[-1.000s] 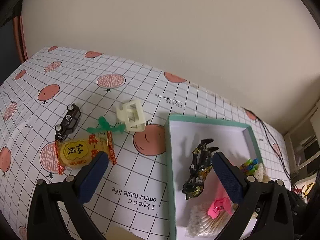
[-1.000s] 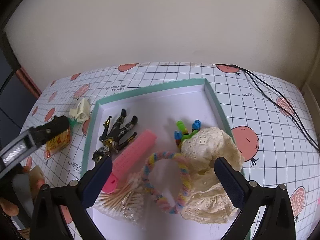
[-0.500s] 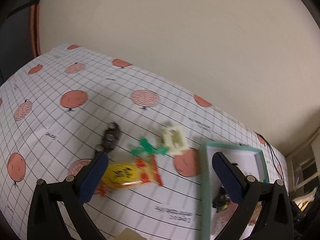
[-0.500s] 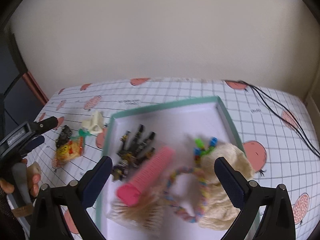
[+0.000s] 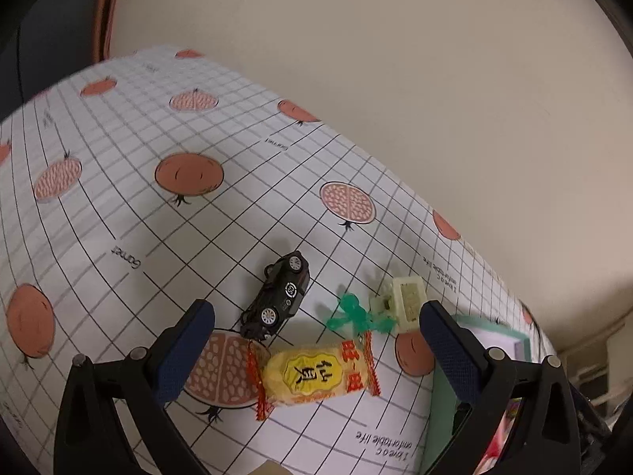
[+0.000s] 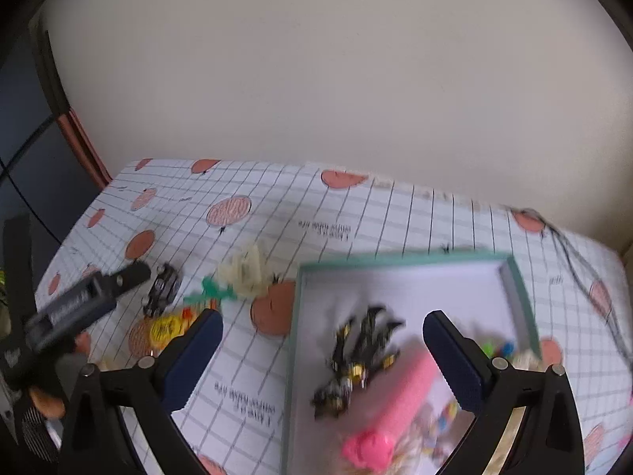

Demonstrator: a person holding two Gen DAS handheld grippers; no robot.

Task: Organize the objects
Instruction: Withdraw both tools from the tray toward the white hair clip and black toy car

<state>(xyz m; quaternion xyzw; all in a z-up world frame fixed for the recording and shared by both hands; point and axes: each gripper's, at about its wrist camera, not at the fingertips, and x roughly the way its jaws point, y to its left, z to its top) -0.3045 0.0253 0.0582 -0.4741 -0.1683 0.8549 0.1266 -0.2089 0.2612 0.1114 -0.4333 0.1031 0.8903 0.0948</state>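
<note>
Tongs on the left (image 5: 316, 340) gape wide and empty above the snack (image 5: 316, 374) on the tabletop (image 5: 130, 206), car (image 5: 279, 297) and clip (image 5: 405, 303) just beyond. Best to drop straight, pinching the packet's middle. Right tongs (image 6: 322, 346) hang equally wide and empty over the tray (image 6: 294, 340), level, pointing toward the wall.

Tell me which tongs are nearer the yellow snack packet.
Left. The left tongs hang open right over the yellow snack packet; the right tongs are open nearer the tray.
</note>
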